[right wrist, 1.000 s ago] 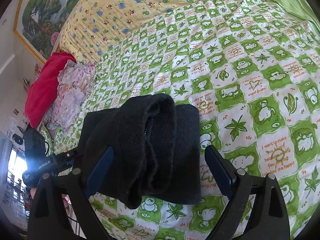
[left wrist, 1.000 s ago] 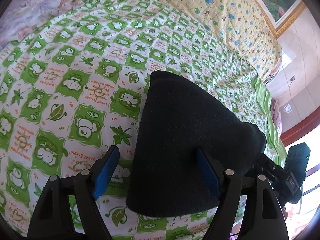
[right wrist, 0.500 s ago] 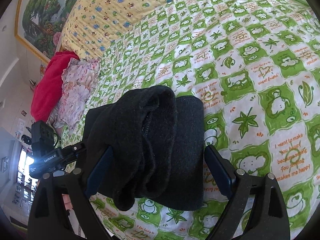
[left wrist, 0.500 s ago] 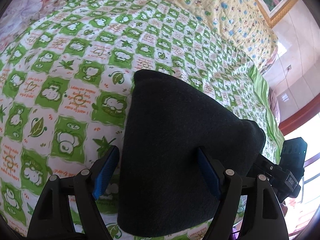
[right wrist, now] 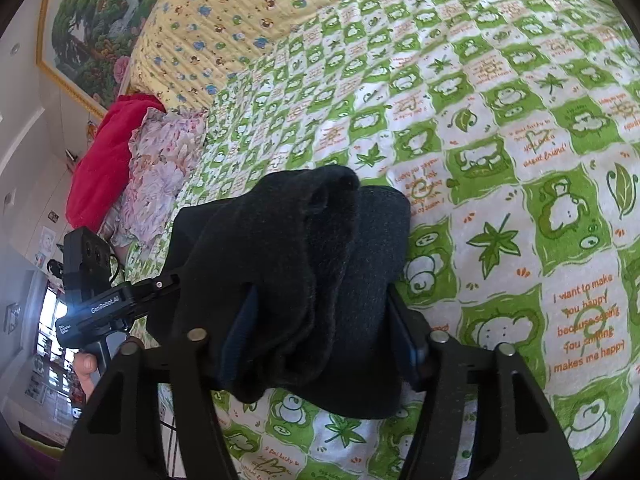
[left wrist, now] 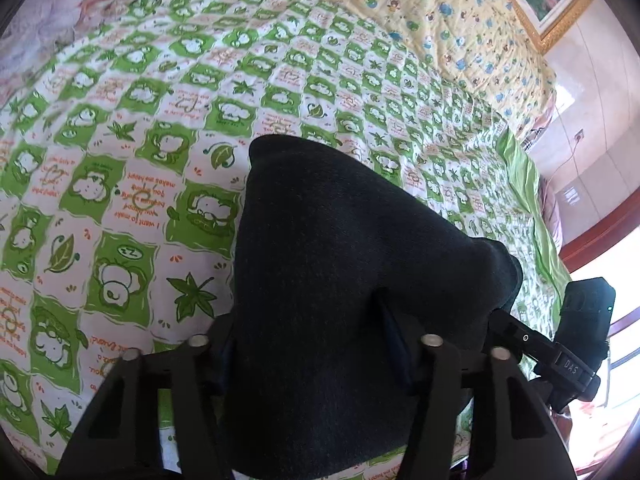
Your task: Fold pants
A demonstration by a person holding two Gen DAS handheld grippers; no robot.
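Note:
A folded bundle of black pants [left wrist: 340,240] lies on the green-and-white printed bedsheet [left wrist: 120,200]. My left gripper [left wrist: 312,340] straddles its near end. Its jaws are closing and the blue pads dig into the cloth on both sides. From the other side, the pants [right wrist: 312,240] show as a thick roll with layered edges on top. My right gripper [right wrist: 324,332] clamps that end, jaws also closing, both pads against the fabric. The two grippers face each other across the bundle.
A yellow cartoon-print quilt [right wrist: 240,12] covers the far part of the bed. A red cloth [right wrist: 104,160] and a floral cloth [right wrist: 160,168] lie at the bed's edge. The sheet [right wrist: 520,200] stretches flat around the pants. A framed painting [right wrist: 88,20] hangs on the wall.
Both grippers' jaws have narrowed from wide open around the pants to pressing into the fabric. The left gripper slid a little across the bed; the bundle stays put.

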